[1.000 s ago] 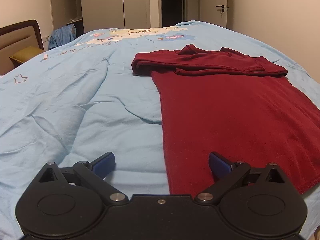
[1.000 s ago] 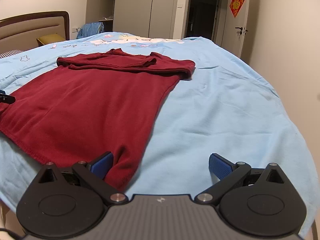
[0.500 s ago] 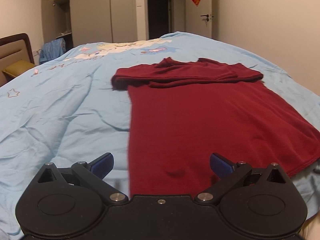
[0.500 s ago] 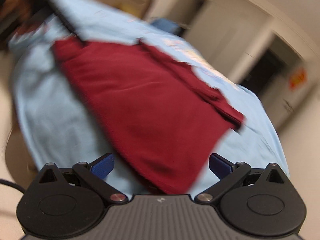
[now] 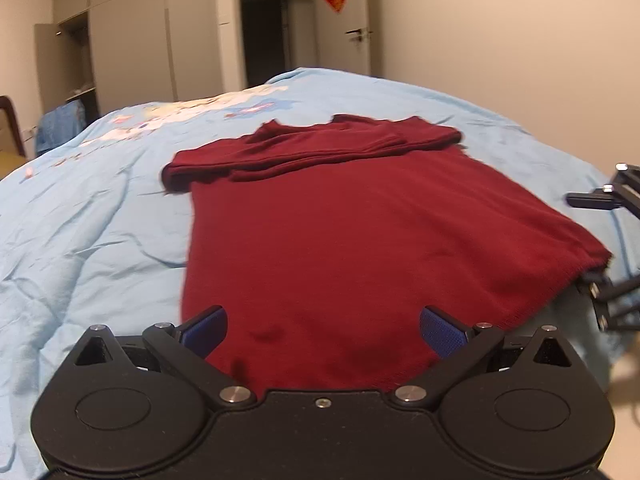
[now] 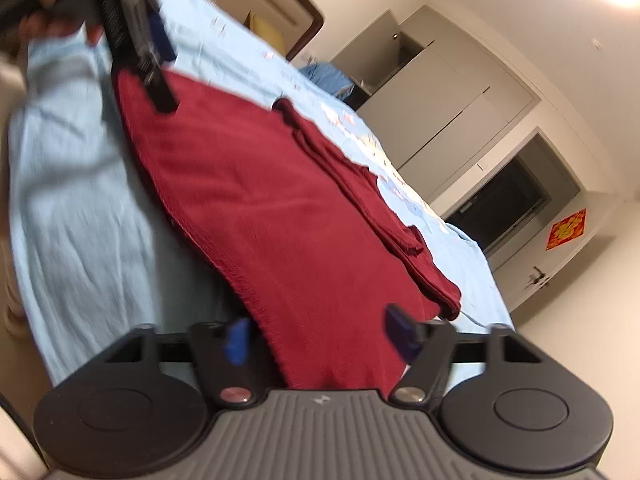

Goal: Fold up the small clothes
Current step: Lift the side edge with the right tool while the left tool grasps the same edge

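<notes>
A dark red top [image 5: 340, 220] lies flat on the light blue bedcover [image 5: 100, 220], its sleeves folded across the far end. My left gripper [image 5: 323, 330] is open at the near hem, with the left bottom part of the cloth between its blue pads [image 5: 204, 326]. In the right wrist view the red top [image 6: 280, 200] runs diagonally and my right gripper [image 6: 320, 338] is rolled sideways. Its jaws are open but narrowed, with the top's right bottom corner between them. The right gripper [image 5: 582, 242] also shows at that corner in the left wrist view.
The bed's near edge drops off just under both grippers. A hand [image 6: 44, 4] holds the left gripper [image 6: 152, 60]. Far off stand a wardrobe [image 5: 132, 48], a dark doorway [image 5: 264, 36], a door [image 5: 340, 32] with a red decoration, and a headboard [image 6: 288, 8].
My left gripper shifted right until the hem sits between its fingers. My right gripper rolled sideways, dropped to the top's right corner, and its jaws narrowed around the cloth.
</notes>
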Demonstrator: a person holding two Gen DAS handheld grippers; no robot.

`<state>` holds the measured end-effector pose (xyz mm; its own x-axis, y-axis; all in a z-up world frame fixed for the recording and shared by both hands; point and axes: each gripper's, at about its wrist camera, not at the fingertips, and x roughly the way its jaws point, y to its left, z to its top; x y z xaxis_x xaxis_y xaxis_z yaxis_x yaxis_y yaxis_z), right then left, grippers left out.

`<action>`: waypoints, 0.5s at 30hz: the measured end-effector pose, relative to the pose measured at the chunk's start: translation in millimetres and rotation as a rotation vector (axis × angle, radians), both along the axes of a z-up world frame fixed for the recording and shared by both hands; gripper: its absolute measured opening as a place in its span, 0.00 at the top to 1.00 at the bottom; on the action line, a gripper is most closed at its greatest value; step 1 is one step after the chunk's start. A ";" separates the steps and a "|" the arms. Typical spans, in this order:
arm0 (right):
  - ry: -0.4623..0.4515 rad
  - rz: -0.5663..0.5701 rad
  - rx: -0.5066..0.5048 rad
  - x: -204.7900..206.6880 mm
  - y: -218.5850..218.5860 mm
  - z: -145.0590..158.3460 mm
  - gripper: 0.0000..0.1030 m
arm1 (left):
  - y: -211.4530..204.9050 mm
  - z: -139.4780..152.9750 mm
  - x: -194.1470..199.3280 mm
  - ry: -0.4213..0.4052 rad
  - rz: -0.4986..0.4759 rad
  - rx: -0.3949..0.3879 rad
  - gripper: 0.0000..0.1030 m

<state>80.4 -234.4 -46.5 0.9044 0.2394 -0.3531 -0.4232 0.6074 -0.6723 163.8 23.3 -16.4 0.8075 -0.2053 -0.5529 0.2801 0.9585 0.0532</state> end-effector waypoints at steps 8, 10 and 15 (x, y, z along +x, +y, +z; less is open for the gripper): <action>0.085 0.030 0.247 21.9 -12.3 31.1 0.83 | -22.9 -7.2 -24.7 -0.080 -0.127 0.025 0.01; 0.113 0.013 0.334 32.1 -17.3 43.8 0.84 | -31.8 -10.0 -25.0 -0.099 -0.136 0.068 0.01; 0.158 -0.039 0.488 59.7 -30.3 61.6 0.86 | -49.5 -21.0 -14.7 -0.143 -0.110 0.228 0.06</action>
